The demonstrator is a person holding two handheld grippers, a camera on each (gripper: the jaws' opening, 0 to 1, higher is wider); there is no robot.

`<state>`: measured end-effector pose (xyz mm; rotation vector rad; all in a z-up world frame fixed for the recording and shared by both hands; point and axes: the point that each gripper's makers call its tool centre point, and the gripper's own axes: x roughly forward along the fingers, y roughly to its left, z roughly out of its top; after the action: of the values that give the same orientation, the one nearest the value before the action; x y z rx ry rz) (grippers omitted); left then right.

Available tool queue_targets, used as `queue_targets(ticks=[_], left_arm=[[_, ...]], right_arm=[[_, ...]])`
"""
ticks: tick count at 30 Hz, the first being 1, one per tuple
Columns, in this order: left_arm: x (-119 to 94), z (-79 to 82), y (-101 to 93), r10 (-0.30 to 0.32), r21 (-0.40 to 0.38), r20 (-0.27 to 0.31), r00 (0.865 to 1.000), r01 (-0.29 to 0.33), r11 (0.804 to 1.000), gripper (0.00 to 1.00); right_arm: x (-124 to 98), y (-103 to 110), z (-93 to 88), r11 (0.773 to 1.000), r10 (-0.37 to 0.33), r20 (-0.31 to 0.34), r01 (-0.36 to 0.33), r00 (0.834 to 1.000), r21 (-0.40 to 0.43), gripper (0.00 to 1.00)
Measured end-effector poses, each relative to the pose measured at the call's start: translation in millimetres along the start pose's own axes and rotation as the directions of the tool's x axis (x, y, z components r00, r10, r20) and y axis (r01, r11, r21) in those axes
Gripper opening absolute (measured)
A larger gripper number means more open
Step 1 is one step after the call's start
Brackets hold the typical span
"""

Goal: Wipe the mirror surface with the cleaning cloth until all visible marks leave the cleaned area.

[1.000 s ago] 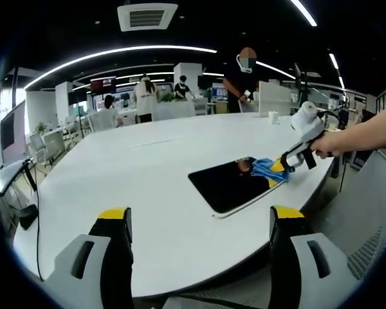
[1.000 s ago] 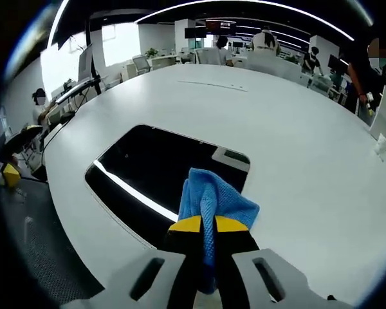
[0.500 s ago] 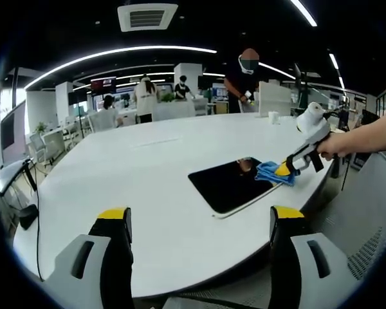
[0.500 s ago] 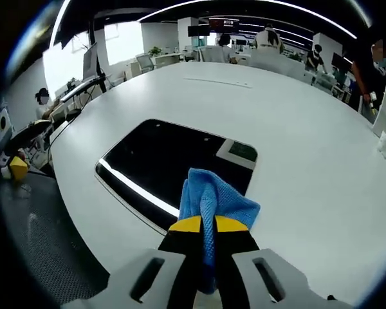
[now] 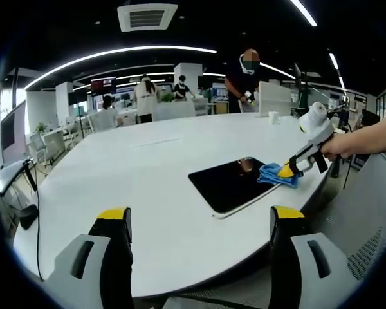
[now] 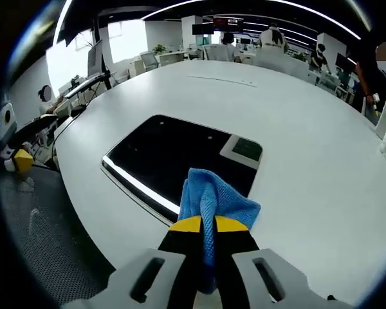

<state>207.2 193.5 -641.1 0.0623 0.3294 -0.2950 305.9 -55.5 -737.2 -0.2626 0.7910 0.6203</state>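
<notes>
— What does the mirror look like from where you sit?

— I see the mirror [image 6: 180,154] as a dark rounded rectangle with a thin pale edge, lying flat on the big white table [image 6: 309,148] close to its rim. Its surface throws back a bright ceiling strip and a vent panel. I can't make out any marks on it from here.

— And the cloth?

— The cleaning cloth [image 6: 212,203] is bright blue, knobbly weave, bunched into a wad. My right gripper [image 6: 209,225] has its yellow-tipped jaws clenched on it, and the wad sits at the mirror's near corner. In the left gripper view the same cloth [image 5: 270,174] sits on the mirror's right end, with a hand [image 5: 338,147] behind the tool.

— Left side?

— My left gripper [image 5: 196,222] hangs well back from the table, jaws spread wide, holding nothing.

— Any writing?

— None I can read; the far wall screens are too small
</notes>
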Motion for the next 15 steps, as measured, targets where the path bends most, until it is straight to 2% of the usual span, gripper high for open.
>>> queue_targets(ticks=[4, 8, 15], left_arm=[[0.1, 0.2, -0.6, 0.000, 0.001, 0.000, 1.000, 0.000, 1.000, 0.87], [0.1, 0.4, -0.6, 0.001, 0.001, 0.001, 1.000, -0.001, 1.000, 0.87], [0.0, 0.1, -1.0, -0.001, 0.001, 0.000, 1.000, 0.001, 1.000, 0.87]], right_arm=[[0.9, -1.3, 0.3, 1.000, 0.007, 0.013, -0.007, 1.000, -0.004, 0.00], [1.7, 0.8, 1.7, 0.998, -0.011, -0.003, 0.010, 1.000, -0.064, 0.00], [2.7, 1.1, 1.8, 0.998, -0.012, -0.003, 0.012, 1.000, -0.062, 0.00]])
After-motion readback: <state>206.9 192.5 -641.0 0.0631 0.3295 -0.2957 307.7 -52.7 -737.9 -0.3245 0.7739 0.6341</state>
